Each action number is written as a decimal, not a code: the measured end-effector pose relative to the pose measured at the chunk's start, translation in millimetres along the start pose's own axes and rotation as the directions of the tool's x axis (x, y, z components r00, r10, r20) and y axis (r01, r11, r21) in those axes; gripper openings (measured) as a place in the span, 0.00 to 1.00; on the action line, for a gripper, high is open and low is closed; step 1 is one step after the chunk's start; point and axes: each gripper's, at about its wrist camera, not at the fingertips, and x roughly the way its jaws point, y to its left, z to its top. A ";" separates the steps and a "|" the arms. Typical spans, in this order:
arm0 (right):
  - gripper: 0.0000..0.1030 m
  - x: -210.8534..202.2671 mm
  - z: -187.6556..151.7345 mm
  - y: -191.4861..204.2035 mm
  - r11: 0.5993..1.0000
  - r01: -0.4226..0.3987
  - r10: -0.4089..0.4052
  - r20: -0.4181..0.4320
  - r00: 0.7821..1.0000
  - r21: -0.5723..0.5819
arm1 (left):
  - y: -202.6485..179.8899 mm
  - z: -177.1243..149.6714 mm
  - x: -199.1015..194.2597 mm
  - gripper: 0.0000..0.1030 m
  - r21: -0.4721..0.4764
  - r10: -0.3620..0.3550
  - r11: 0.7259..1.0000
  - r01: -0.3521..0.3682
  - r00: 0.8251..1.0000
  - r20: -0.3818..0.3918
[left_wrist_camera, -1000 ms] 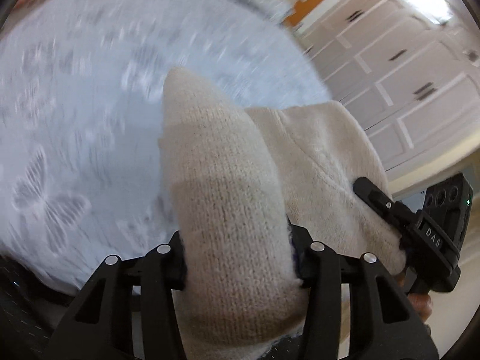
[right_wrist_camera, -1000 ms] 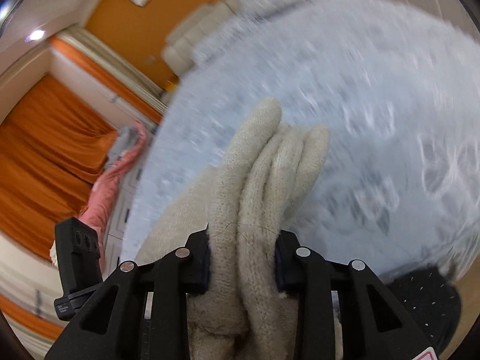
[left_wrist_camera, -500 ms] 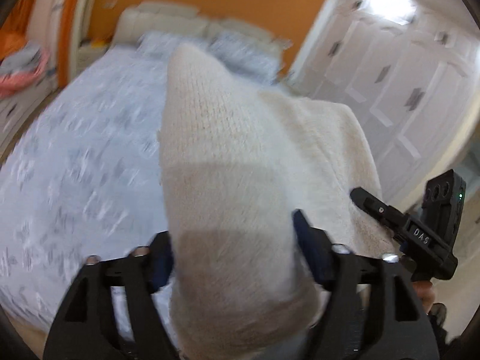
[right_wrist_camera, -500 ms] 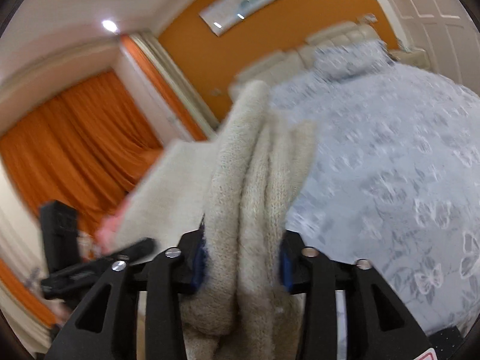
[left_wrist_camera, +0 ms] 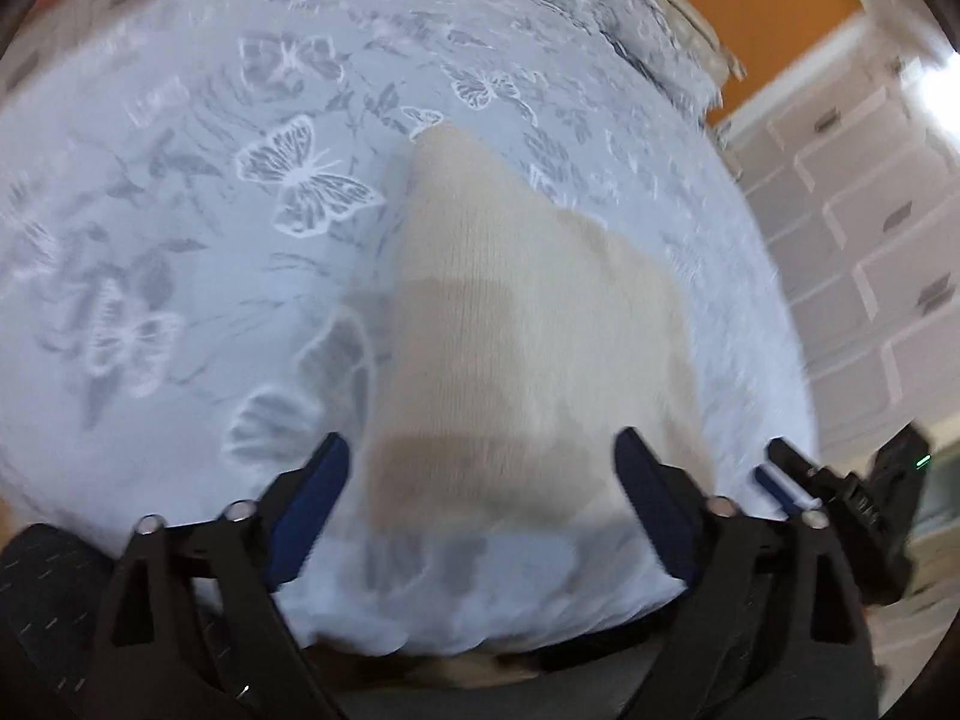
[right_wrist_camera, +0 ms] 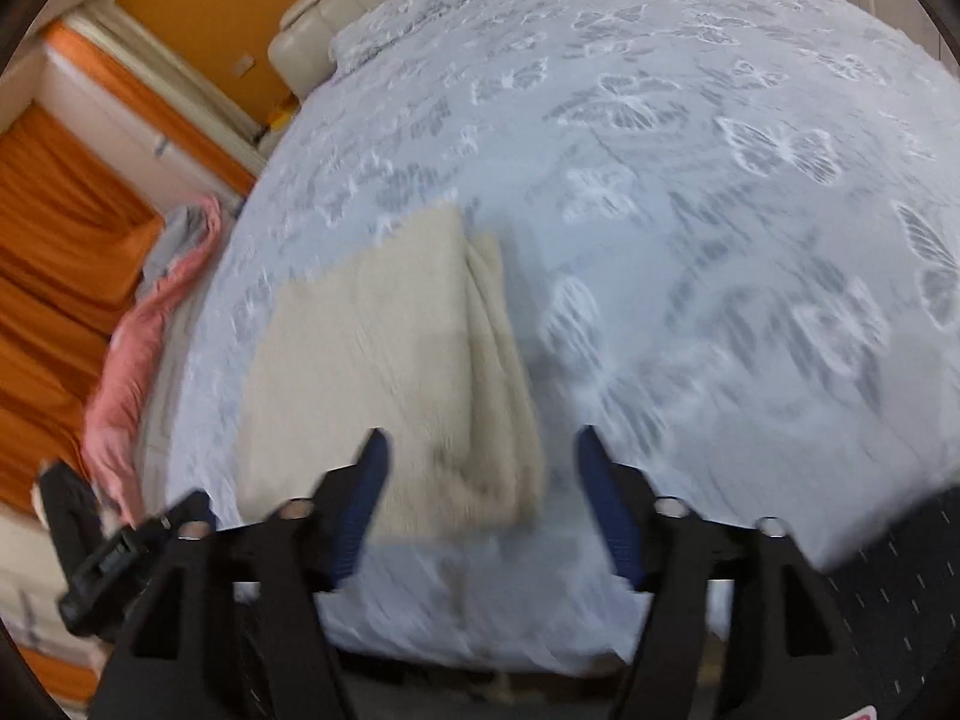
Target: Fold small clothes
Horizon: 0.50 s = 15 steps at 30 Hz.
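Sweater [left_wrist_camera: 516, 324] lies folded on bed [left_wrist_camera: 180, 300], near its foot edge. Only right view shows pink cloth [right_wrist_camera: 138, 360]. Left tool [left_wrist_camera: 480, 480] and right tool [right_wrist_camera: 480, 468], earlier clamping sweater, now gape, released.

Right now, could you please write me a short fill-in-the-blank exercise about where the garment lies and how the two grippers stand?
1. The cream knit garment lies folded on the ____ with the butterfly print.
2. The jaws of the left gripper stand ____, with nothing clamped between them.
3. The right gripper is ____ as well, its fingers apart from the garment.
4. Beside the bedspread, at its edge, lies a bundle of ____ cloth.

Missing words: bedspread; open; open; pink
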 end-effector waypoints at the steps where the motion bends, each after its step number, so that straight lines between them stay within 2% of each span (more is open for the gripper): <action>1: 0.76 11.1 9.2 3.3 1.000 -0.012 0.012 -0.012 1.000 0.007 | 5.5 3.2 7.1 0.88 -0.037 -0.018 0.999 0.018 1.000 -0.012; 3: 0.77 40.5 22.1 11.4 1.000 0.000 0.000 -0.076 0.997 0.006 | 12.9 12.9 27.6 0.88 -0.093 -0.054 0.994 0.050 0.998 -0.045; 6: 0.77 89.7 26.5 17.3 1.000 0.026 -0.026 -0.200 0.980 -0.003 | 20.0 18.4 62.4 0.85 -0.112 -0.047 0.993 0.034 0.993 -0.111; 7: 0.75 103.6 23.8 17.5 1.000 0.030 -0.029 -0.234 0.972 -0.001 | 19.8 17.6 69.5 0.74 -0.108 -0.053 0.993 0.040 0.990 -0.128; 8: 0.61 116.4 20.3 18.6 1.000 0.011 -0.008 -0.261 0.965 0.012 | 17.3 18.6 74.2 0.66 -0.097 -0.063 0.994 0.049 0.988 -0.139; 9: 0.47 118.5 20.6 20.2 1.000 -0.004 0.008 -0.257 0.966 0.017 | 12.6 20.9 71.0 0.60 -0.081 -0.058 0.996 0.048 0.991 -0.124; 10: 0.40 114.4 23.1 26.2 1.000 -0.009 0.010 -0.235 0.972 0.006 | 7.1 24.7 65.2 0.48 -0.060 -0.065 0.996 0.059 0.992 -0.107; 11: 0.33 106.8 26.5 34.4 1.000 -0.016 0.011 -0.213 0.977 -0.020 | -1.9 29.5 53.5 0.44 -0.031 -0.083 0.996 0.081 0.994 -0.075; 13: 0.30 73.9 39.6 55.9 0.993 -0.082 0.071 -0.116 0.991 -0.089 | -18.5 38.4 30.8 0.42 0.019 -0.120 0.993 0.121 0.993 -0.021; 15: 0.27 30.9 54.0 73.0 0.980 -0.131 0.131 -0.005 0.991 -0.152 | -37.2 45.5 3.7 0.43 0.080 -0.170 0.983 0.167 0.984 0.042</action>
